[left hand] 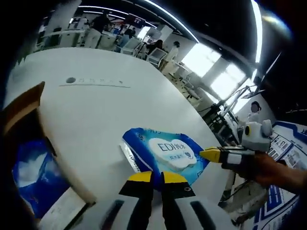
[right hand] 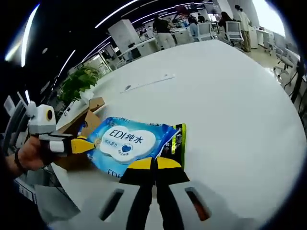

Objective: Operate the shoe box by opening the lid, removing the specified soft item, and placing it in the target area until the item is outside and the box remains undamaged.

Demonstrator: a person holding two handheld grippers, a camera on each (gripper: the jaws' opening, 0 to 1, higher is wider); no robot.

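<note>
Placement step was underway: wet-wipe pack (left hand: 165, 153) lay on the tabletop (left hand: 96, 110) beside the shoe box (left hand: 29, 143), pinched by left gripper (left hand: 153, 178) and right gripper (right hand: 154, 164); release seemed next.

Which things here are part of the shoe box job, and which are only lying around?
Part of the job:
- blue soft plastic wipes pack
- open brown cardboard shoe box
- left hand-held gripper, right hand-held gripper, both shut on the pack's edges
- round white table

Lying around:
- green potted plant
- office chairs
</note>
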